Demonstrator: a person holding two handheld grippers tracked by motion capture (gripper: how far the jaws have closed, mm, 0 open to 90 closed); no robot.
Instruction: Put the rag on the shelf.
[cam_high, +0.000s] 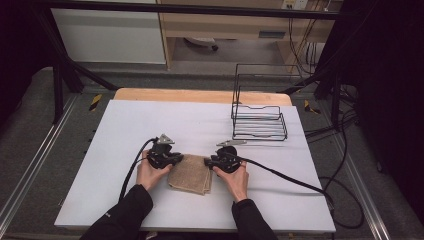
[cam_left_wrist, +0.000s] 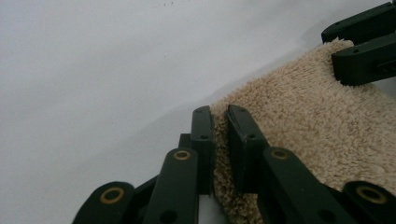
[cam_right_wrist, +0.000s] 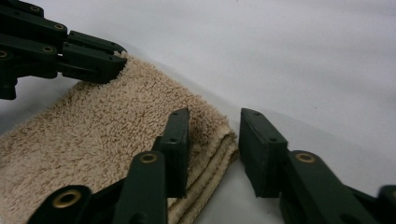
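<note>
A folded tan towel (cam_high: 190, 176) lies on the white table top (cam_high: 150, 125) near the front edge, between both hands. My left gripper (cam_high: 179, 160) is at the towel's far left corner, its jaws pinched together on the pile of the towel (cam_left_wrist: 303, 126); in its own view it is shut (cam_left_wrist: 220, 126) on that corner. My right gripper (cam_high: 208, 161) is at the far right corner. Its own view has it open (cam_right_wrist: 215, 127), one jaw resting on the towel (cam_right_wrist: 116, 116) and the other on the table beside the stacked folded edge.
A black wire rack (cam_high: 259, 120) stands at the back right of the table. Cables trail from both grippers, the right one (cam_high: 290, 177) running across the table to its right edge. A wooden strip (cam_high: 200, 95) borders the far side.
</note>
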